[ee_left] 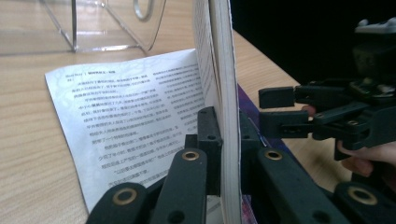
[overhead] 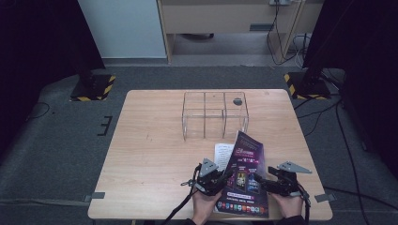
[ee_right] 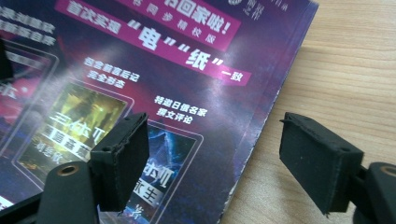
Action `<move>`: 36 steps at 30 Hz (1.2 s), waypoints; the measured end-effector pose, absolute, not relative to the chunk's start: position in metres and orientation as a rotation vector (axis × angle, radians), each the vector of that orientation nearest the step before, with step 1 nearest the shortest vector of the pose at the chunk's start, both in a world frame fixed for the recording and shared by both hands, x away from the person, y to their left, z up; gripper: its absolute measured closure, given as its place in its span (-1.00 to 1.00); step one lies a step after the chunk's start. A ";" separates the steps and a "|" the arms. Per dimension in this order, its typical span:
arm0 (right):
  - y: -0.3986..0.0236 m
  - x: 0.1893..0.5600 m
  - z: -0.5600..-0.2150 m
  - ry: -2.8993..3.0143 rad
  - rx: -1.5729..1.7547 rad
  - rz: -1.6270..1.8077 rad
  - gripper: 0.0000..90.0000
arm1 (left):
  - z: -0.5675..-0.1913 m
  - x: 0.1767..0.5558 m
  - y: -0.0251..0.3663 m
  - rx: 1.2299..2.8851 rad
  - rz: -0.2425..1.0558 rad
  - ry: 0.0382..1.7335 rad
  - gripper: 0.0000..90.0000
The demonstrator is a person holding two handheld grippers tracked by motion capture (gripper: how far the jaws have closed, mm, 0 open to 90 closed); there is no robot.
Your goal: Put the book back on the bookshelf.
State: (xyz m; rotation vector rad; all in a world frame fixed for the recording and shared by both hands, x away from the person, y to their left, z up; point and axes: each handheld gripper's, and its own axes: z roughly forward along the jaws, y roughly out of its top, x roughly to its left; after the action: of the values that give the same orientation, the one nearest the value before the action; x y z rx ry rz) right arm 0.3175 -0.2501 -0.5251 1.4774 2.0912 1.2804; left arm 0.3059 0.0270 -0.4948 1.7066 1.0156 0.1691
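left tongs (ee_left: 224,154): clamped on raised book (overhead: 244,180) pages | right tongs (ee_right: 224,163): jaws apart astride book edge, gripping nothing | table (overhead: 150,140): clear box (overhead: 215,115) behind

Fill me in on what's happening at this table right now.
A person works at a wooden table with a gripper in each hand. The left gripper is shut on a thick sheaf of a magazine, holding those pages and the purple cover upright, with one printed page lying flat beside them. The right gripper is open, its jaws straddling the magazine's outer edge without pressing it. A clear divided box stands behind.
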 end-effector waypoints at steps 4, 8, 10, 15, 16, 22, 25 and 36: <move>-0.250 0.317 -0.525 2.100 1.474 1.304 -0.48 | -0.490 0.303 0.029 1.691 0.177 1.002 0.89; -0.249 0.318 -0.526 2.128 1.486 1.335 -0.50 | -0.486 0.301 0.030 1.677 0.190 0.984 0.89; -0.247 0.319 -0.527 2.129 1.499 1.366 -0.50 | -0.484 0.300 0.031 1.671 0.195 0.973 0.89; -0.248 0.322 -0.531 2.156 1.502 1.440 -0.52 | -0.483 0.298 0.031 1.669 0.207 0.959 0.89; -0.248 0.322 -0.531 2.156 1.502 1.440 -0.52 | -0.483 0.298 0.031 1.669 0.207 0.959 0.89; -0.245 0.326 -0.536 2.216 1.557 1.522 -0.48 | -0.484 0.297 0.031 1.671 0.214 0.949 0.89; -0.245 0.328 -0.538 2.228 1.597 1.535 -0.42 | -0.486 0.298 0.032 1.668 0.214 0.950 0.89; -0.248 0.327 -0.531 2.231 1.808 1.552 0.43 | -0.490 0.300 0.041 1.659 0.212 0.969 0.88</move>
State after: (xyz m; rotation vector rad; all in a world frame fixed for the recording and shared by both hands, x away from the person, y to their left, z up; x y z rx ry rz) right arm 0.3274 -0.2482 -0.5309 1.8083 2.2310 1.5525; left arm 0.3002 0.0410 -0.4898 1.6593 0.9692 0.2117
